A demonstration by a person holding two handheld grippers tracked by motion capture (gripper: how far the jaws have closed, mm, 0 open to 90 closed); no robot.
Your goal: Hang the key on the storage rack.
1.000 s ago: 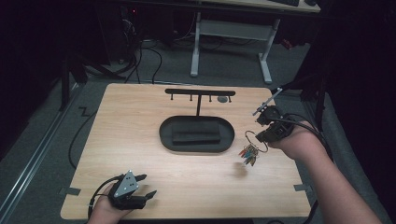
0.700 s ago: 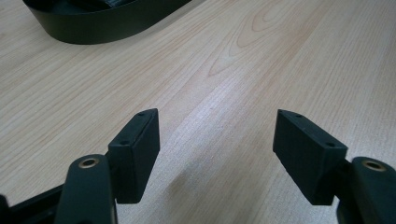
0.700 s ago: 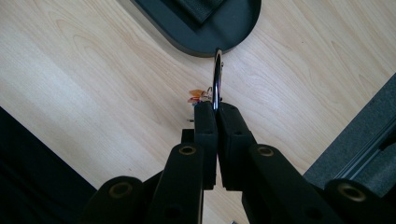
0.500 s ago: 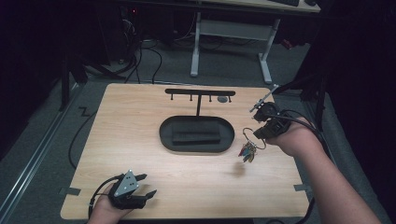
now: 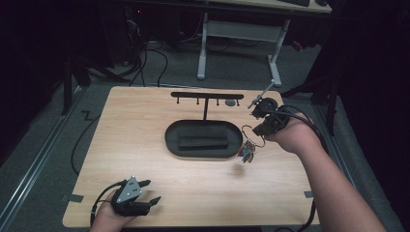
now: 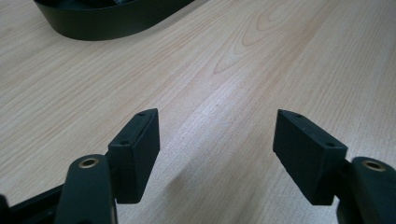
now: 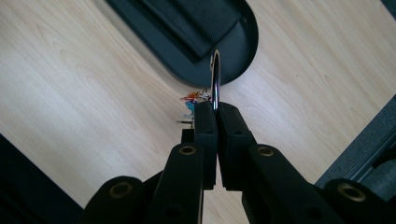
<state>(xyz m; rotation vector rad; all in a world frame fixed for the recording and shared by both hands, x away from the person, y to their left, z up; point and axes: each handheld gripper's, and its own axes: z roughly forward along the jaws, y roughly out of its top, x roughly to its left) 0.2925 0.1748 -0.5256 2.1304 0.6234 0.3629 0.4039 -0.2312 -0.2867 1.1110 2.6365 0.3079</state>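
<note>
My right gripper (image 5: 258,126) hangs above the table (image 5: 145,121) just right of the black oval tray (image 5: 174,140), key ring (image 7: 215,79) pinched in its jaws, colored keys (image 5: 247,153) dangling by the tray's right end. The hook rack (image 5: 205,96) stands behind the tray, its post blocking a straight pass over the middle. There's bare wood left of the tray and across the whole front. My left gripper (image 5: 140,199) sits at the front-left corner, jaws spread, open board ahead.

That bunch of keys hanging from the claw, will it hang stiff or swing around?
Probably swings: the key bunch dangles loose below its ring, which the right claw pinches by the thin edge. It likely jingles and twists, and that smooth metal could slip.
</note>
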